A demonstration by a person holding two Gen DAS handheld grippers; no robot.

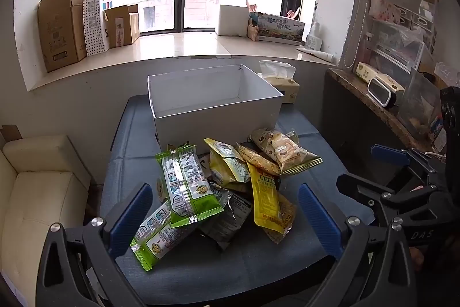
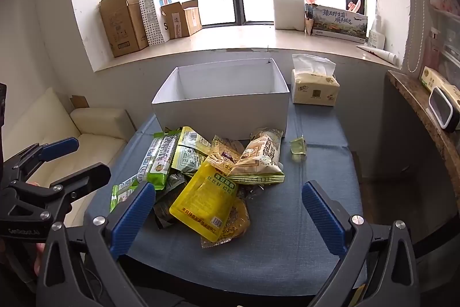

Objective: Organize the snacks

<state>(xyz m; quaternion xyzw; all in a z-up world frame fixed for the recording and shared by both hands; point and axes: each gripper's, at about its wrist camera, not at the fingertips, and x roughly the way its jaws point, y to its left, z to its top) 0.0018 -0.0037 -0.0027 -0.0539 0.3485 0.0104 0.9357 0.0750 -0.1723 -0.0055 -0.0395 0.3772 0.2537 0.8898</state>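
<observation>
A heap of snack packets (image 1: 230, 186) lies on the blue-covered table (image 1: 201, 275), just in front of an open white box (image 1: 215, 123); nothing shows inside the box. The heap holds two green packets (image 1: 187, 186), a yellow packet (image 2: 205, 200), a beige packet (image 2: 263, 154) and some dark ones. One small green packet (image 2: 298, 148) lies apart at the right. My left gripper (image 1: 225, 217) hovers open over the near side of the heap, holding nothing. My right gripper (image 2: 227, 217) is open too, above the yellow packet, and appears in the left wrist view as right gripper (image 1: 373, 171).
A tissue pack (image 2: 314, 88) stands right of the box (image 2: 221, 117). A cream sofa (image 1: 37, 192) is left of the table and a cluttered side shelf (image 2: 417, 99) is at the right. Cardboard boxes (image 1: 60, 30) and bags line the window sill behind.
</observation>
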